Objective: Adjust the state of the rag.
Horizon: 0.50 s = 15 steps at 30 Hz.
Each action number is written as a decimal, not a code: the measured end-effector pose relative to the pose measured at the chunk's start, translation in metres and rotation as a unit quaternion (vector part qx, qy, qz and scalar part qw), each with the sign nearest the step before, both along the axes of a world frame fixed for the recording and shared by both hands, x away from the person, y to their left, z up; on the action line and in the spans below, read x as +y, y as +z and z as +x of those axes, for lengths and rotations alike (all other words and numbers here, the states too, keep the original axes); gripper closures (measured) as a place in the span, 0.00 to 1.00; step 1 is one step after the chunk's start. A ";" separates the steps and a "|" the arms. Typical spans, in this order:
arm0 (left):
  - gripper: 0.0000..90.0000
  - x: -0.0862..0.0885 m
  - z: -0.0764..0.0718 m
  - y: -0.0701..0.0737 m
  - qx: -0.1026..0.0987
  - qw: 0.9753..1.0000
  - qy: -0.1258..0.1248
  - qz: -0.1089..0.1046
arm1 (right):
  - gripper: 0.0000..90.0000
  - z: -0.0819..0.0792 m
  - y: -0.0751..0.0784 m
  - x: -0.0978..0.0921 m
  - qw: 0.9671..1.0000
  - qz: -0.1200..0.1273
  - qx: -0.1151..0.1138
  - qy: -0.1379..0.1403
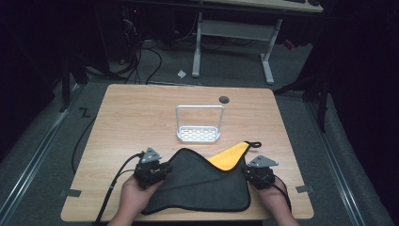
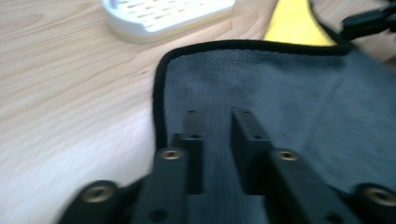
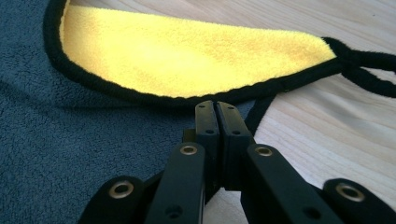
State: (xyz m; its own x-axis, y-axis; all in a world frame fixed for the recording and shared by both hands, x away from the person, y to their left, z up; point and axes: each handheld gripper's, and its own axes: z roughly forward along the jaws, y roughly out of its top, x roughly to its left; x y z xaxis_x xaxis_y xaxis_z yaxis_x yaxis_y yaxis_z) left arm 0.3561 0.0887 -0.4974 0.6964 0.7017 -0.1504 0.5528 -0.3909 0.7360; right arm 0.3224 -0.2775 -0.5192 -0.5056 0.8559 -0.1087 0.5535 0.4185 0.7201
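A dark grey cloth [image 1: 202, 183] with black trim lies at the table's front edge. Its far right corner is folded over, showing the yellow underside [image 1: 229, 157] and a black loop [image 1: 254, 144]. My left gripper [image 1: 165, 168] rests at the cloth's left edge. In the left gripper view its jaws [image 2: 217, 114] stand a little apart over the grey cloth [image 2: 280, 93], open. My right gripper [image 1: 245, 170] is at the cloth's right edge. Its jaws [image 3: 215, 105] are pressed together, tips at the black trim below the yellow flap [image 3: 187, 56], with nothing seen between them.
A white slotted rack [image 1: 198, 134] with an upright wire handle stands mid-table just beyond the cloth, its base [image 2: 163, 14] visible in the left gripper view. A round cable hole [image 1: 224, 99] sits near the far edge. Bare wooden table [image 1: 131, 122] lies to the left.
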 end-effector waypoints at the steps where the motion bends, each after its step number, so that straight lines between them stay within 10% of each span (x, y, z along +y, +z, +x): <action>1: 0.98 -0.007 0.007 -0.004 0.006 1.000 -0.002 0.015 | 0.99 0.000 -0.001 0.001 1.000 0.000 0.003 0.001; 5: 1.00 -0.022 0.025 -0.022 0.023 0.997 -0.013 0.071 | 0.99 0.000 -0.003 0.001 1.000 0.000 0.007 0.003; 15: 1.00 0.017 0.024 -0.028 0.015 0.998 0.050 0.040 | 0.99 0.002 -0.007 0.005 1.000 -0.013 0.015 0.007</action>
